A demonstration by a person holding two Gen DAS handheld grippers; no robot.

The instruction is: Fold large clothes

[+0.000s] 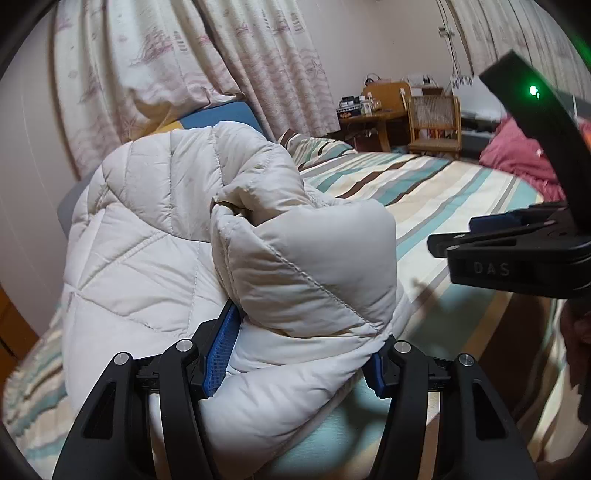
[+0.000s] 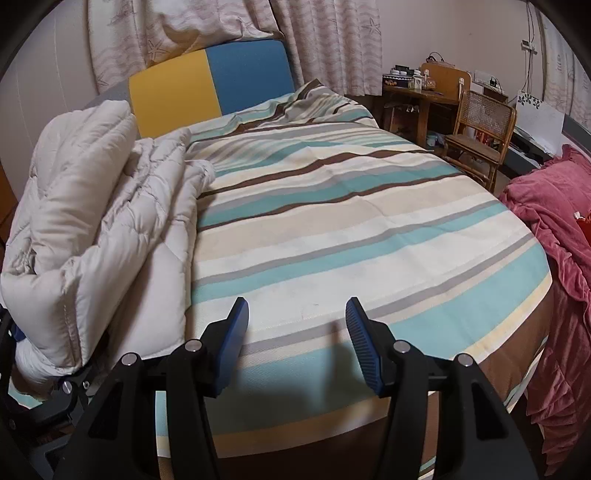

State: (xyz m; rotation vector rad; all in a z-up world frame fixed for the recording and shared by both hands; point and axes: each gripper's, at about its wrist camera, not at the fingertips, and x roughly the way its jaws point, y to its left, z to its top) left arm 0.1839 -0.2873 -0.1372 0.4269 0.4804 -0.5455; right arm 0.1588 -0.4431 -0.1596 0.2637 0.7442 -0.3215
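Note:
A cream quilted down coat (image 1: 177,229) lies bunched in thick folds on the left side of the bed. One puffy fold bulges between the jaws of my left gripper (image 1: 303,332). The jaws stand apart, and the ribbed face of the left pad (image 1: 221,354) shows bare beside the fabric. In the right wrist view the coat (image 2: 92,206) is a folded heap at the left, with part of the left gripper (image 2: 11,332) under its near end. My right gripper (image 2: 297,332) hangs open and empty over the striped sheet (image 2: 332,229), to the right of the coat. The left wrist view shows it from the side as the right gripper (image 1: 480,240).
The bed has a yellow and blue headboard (image 2: 207,81) against patterned curtains (image 2: 332,33). A pink ruffled blanket (image 2: 554,240) drapes over the bed's right edge. A wooden chair (image 2: 480,136) and a cluttered desk (image 2: 417,92) stand in the far right corner.

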